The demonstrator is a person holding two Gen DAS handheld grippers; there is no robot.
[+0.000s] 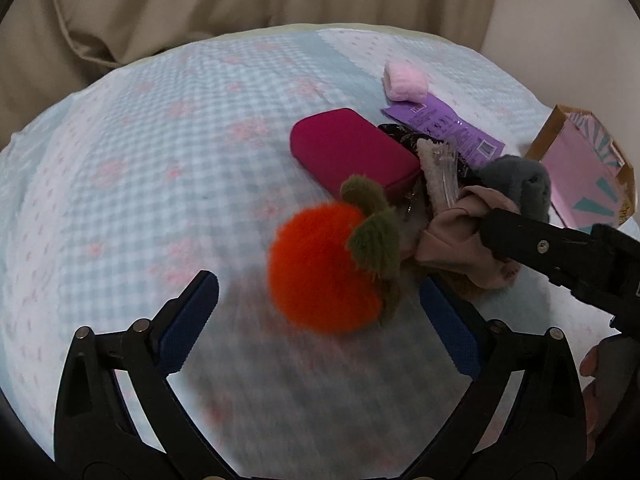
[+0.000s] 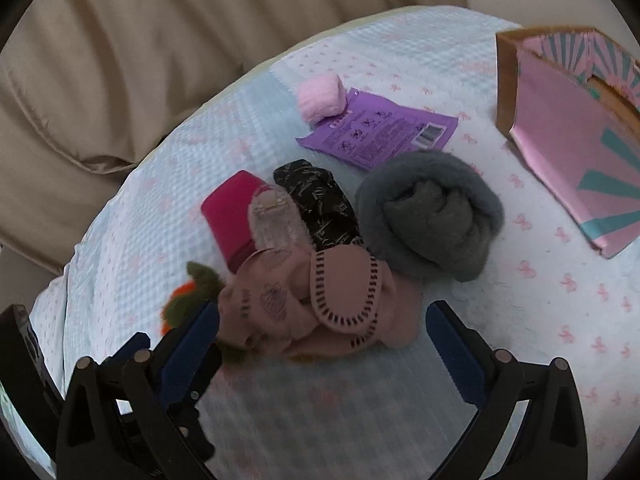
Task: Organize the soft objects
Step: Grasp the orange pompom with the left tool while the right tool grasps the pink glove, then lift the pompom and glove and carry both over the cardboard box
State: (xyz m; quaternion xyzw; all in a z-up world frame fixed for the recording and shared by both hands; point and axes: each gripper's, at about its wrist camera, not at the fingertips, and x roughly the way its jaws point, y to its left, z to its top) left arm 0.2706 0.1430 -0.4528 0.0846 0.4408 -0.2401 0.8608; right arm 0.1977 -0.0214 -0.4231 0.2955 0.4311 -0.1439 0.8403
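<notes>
Both grippers stand with jaws wide apart and nothing between the pads. The left gripper (image 1: pixel 318 308) hangs just short of the fluffy orange pom-pom with olive-green plush leaves (image 1: pixel 324 266), which rests on the pale blue checked bedspread (image 1: pixel 132 168) at the near edge of a small heap. The right gripper (image 2: pixel 322 328) points at the dusty-pink fabric piece with black stitching (image 2: pixel 340 304), which lies against the pom-pom's leaves.

To take the pom-pom cleanly, the left jaws would probably do best to straddle the round orange body rather than the leaves, and close gently — fur that soft will squash and may slip. The pink fabric is loose and folded, so the right pads should likely pinch a thick bunched fold, not a single edge.

The heap is crowded. A magenta zipped pouch (image 1: pixel 352 152), a clear plastic hair claw (image 2: pixel 274 218), a black patterned fabric piece (image 2: pixel 320 200) and a rolled grey fleece bundle (image 2: pixel 430 216) touch or overlap one another, so a careless lift could drag a neighbour along. A small pink knitted roll (image 2: pixel 322 96) sits on a purple printed sachet (image 2: pixel 384 134) further off, and a pink-and-teal cardboard box (image 2: pixel 572 160) — perhaps the destination — stands well apart to the right. The two grippers work very close together and could knock each other.
</notes>
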